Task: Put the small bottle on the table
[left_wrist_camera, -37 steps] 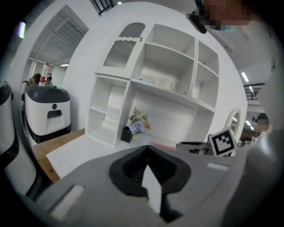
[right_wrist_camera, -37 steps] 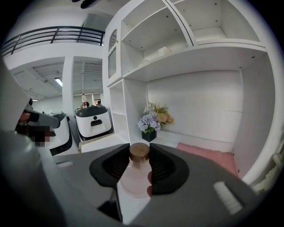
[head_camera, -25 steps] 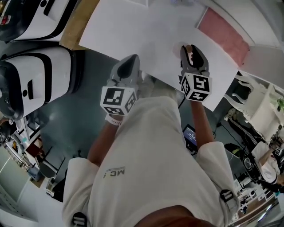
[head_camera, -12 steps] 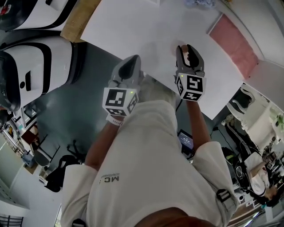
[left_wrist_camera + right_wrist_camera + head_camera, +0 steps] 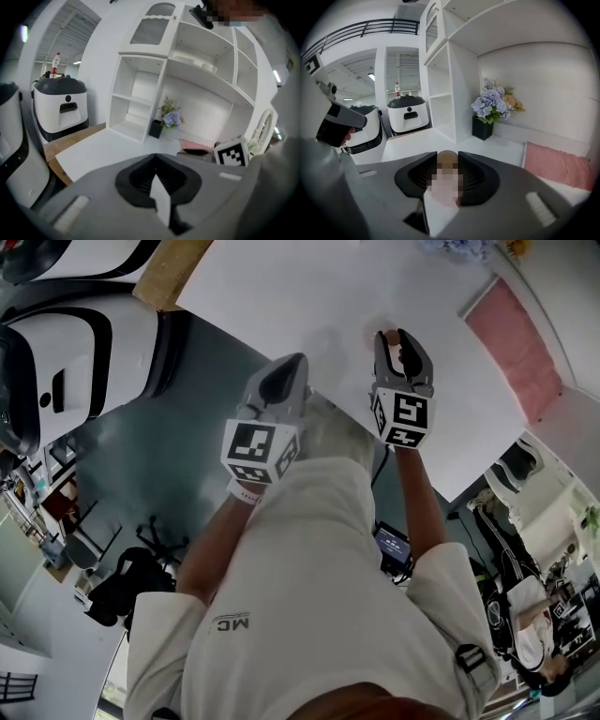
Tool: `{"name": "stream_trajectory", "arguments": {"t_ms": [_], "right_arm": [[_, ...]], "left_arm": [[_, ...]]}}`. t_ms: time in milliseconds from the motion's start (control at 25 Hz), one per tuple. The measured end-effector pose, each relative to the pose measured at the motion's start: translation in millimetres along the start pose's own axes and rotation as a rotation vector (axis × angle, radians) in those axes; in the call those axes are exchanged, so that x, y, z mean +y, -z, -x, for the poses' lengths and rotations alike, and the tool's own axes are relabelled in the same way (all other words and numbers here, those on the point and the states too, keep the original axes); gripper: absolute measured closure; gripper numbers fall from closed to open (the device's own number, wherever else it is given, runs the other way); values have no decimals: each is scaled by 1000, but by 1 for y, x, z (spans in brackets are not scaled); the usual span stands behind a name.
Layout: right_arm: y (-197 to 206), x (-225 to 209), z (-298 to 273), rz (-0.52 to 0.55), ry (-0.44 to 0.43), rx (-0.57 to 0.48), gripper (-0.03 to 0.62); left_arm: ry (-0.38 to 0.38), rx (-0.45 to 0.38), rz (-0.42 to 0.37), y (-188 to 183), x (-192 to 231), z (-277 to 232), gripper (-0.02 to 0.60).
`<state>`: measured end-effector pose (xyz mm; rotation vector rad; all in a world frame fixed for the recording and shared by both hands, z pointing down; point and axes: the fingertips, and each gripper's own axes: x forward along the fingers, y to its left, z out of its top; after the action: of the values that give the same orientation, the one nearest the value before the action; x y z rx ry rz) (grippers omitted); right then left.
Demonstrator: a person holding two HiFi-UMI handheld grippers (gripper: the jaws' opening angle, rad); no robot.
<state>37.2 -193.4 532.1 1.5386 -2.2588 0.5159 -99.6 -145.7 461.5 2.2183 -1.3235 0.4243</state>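
The small bottle (image 5: 446,160) is being gripped upright between the jaws of the right gripper (image 5: 401,343), with its brownish cap showing just above the pads. The jaws are being held wide by the bottle's body rather than standing free. The gripper is being held over the white table (image 5: 281,296), near the table's front edge and well apart from the pink mat (image 5: 517,343) and the vase of flowers (image 5: 494,105) by the shelf unit (image 5: 443,79). Whether the bottle's base is being rested on the surface or carried just above it cannot be told (the base is being hidden by the gripper's own body in both views). The left gripper (image 5: 291,371) is being held clenched on nothing, jaws pressed together, beside the table's edge and out of the work.

The placing step is judged to be nearly done, with only the setting-down and release to come. Several things could be going wrong from here. If the jaws are being opened while the base is off the surface, the bottle is being dropped rather than placed, and a narrow, upright thing is likely to topple. Because the spot is being chosen so near the front edge, a toppled bottle could be rolling off to the floor. If one pad is clinging while the gripper is being drawn back, the bottle could be dragged over or pulled along with it.
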Motion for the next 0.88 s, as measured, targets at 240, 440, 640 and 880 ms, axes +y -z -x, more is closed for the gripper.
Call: {"name": "stream_trajectory", "arguments": {"t_ms": [240, 440, 640, 880], "right_arm": [[18, 3, -14, 9, -6, 20, 457], [31, 1, -22, 21, -4, 40, 457], [42, 0, -26, 21, 2, 55, 456], [45, 4, -26, 45, 8, 51, 456]], "left_arm": [[-5, 10, 12, 9, 0, -5, 581], [-13, 17, 18, 17, 3, -5, 581], [-21, 20, 23, 20, 4, -4, 581], [-17, 24, 23, 23, 2, -5, 581]]}}
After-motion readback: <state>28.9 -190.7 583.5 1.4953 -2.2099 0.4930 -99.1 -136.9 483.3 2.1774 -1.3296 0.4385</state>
